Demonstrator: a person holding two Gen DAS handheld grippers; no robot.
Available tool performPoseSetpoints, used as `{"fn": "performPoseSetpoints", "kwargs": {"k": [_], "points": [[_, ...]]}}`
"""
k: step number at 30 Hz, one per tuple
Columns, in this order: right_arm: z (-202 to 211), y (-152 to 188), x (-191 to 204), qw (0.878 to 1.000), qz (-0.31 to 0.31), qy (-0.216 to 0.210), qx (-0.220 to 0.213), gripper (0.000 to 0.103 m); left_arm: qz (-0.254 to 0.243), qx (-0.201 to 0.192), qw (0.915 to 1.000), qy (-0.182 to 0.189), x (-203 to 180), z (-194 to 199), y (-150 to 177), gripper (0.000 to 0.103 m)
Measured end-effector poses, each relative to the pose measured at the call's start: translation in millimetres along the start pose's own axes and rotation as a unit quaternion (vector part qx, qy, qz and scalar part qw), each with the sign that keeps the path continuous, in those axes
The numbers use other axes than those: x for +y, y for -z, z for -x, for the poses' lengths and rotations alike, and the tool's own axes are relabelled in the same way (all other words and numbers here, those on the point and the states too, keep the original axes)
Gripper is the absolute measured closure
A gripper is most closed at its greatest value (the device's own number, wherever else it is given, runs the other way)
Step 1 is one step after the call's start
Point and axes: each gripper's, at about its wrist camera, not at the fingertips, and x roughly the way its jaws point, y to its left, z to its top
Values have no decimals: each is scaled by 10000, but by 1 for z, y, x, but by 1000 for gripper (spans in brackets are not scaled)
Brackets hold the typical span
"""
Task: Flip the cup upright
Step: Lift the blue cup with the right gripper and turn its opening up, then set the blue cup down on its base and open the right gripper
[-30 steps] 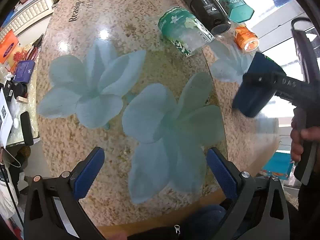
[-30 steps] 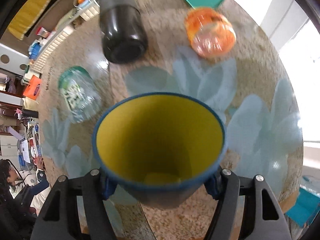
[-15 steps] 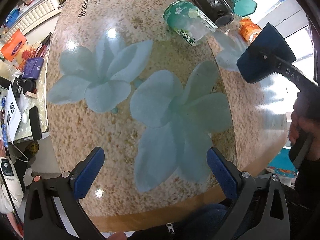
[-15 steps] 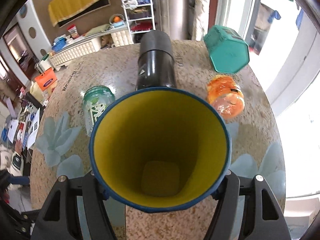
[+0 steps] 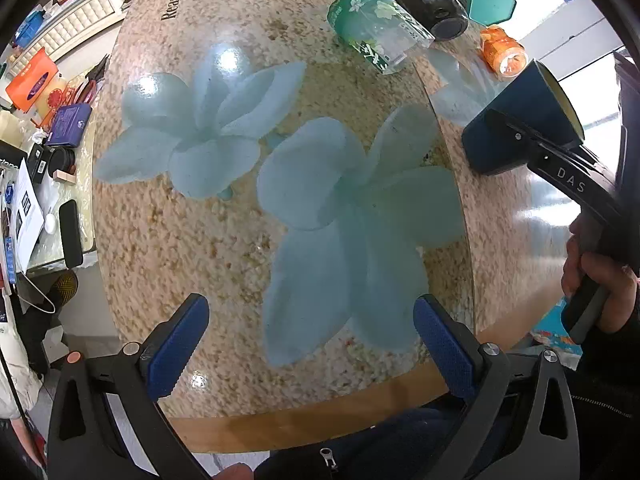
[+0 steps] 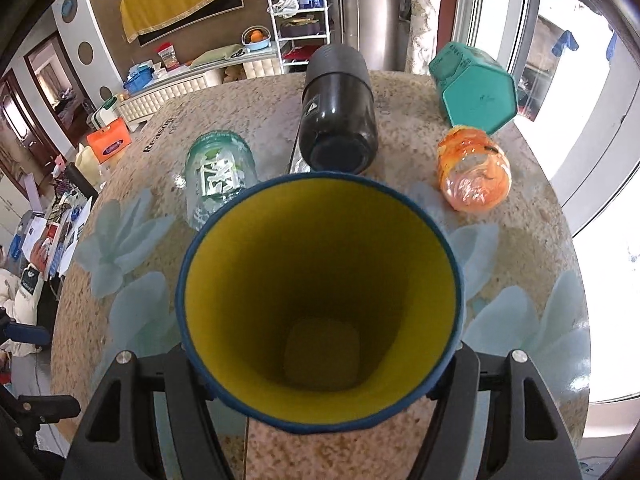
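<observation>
The cup (image 6: 320,300) is dark blue outside and yellow inside. My right gripper (image 6: 320,376) is shut on it, its mouth facing the camera. In the left wrist view the blue cup (image 5: 520,120) stands nearly upright with its base touching or just above the table (image 5: 160,240) at the right, and the right gripper (image 5: 504,128) clamps its side. My left gripper (image 5: 308,344) is open and empty, above the near table edge.
At the far side lie a green glass jar (image 6: 218,176), a black cylinder (image 6: 340,116), a teal hexagonal box (image 6: 476,92) and an orange cup (image 6: 474,168), all on their sides. The glass sheet edge (image 5: 452,184) crosses the tabletop.
My right gripper has turned the blue cup from tilted mouth-down to nearly upright and lowered it to the table. The left gripper has drawn back a little, still open.
</observation>
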Motion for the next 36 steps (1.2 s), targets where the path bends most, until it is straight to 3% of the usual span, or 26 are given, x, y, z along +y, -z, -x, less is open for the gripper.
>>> {"fn": "performPoseSetpoints", "kwargs": {"k": [6, 8, 23, 30, 36], "points": [[5, 2, 1, 9998, -155, -92, 16, 19, -14, 33, 10000, 62, 0, 1, 2, 0], [6, 1, 1, 9998, -177, -110, 21, 6, -34, 17, 10000, 64, 1, 3, 3, 0], [67, -15, 0, 9984, -472, -230, -207, 0, -104, -425, 9986, 309, -3, 26, -25, 0], [96, -27, -12, 9953, -944, -145, -134, 0, -260, -1084, 9930, 377, -21, 62, -50, 0], [120, -33, -18, 9934, -1130, 97, -153, 0, -463, -1715, 9831, 450, -42, 98, -68, 0]]}}
